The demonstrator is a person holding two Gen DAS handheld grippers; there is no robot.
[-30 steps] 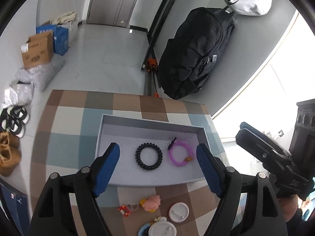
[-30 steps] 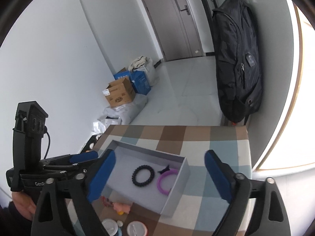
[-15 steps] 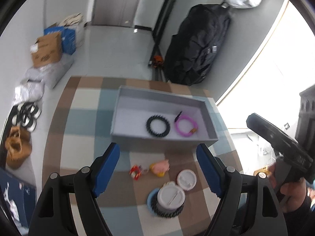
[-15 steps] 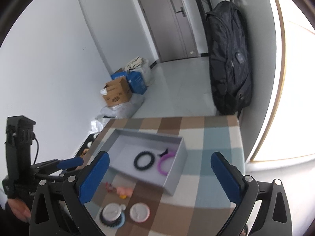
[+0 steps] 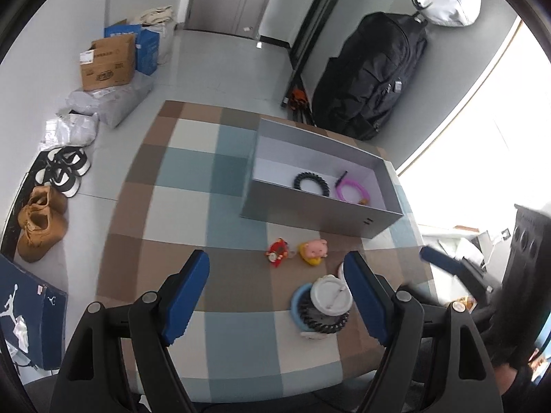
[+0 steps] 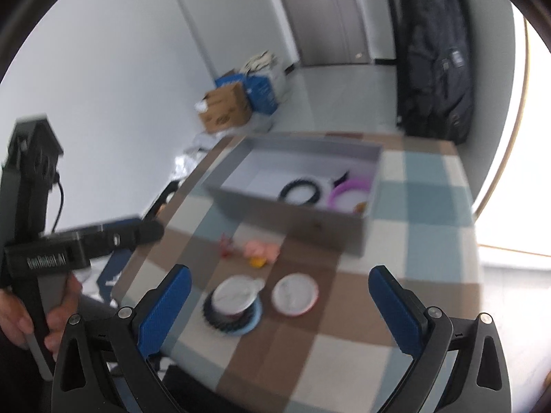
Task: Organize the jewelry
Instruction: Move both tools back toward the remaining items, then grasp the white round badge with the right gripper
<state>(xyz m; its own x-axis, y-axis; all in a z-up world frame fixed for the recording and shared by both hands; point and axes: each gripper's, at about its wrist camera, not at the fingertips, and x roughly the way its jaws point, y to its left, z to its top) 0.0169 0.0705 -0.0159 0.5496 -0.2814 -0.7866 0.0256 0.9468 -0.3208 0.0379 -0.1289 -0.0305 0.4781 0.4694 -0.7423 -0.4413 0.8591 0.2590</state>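
1. Left tool (image 5: 277, 290) and right tool (image 6: 277, 304): both spread, empty, above the bench (image 5: 179, 186).
2. Grey box (image 5: 320, 211): holds black bracelet (image 5: 311, 183) and purple bracelet (image 5: 351, 191).
3. Beside the box: charms (image 5: 298, 251) and a stacked bracelet (image 5: 322, 320), judged still unsorted.

In your left wrist view, the open grey box (image 5: 320, 210) sits right of centre, holding a black coil band (image 5: 311, 183) and a purple ring (image 5: 352, 190) side by side. Below it lie a red charm (image 5: 277, 254), a pink pig charm (image 5: 313, 250), and a stacked white badge (image 5: 331, 296).
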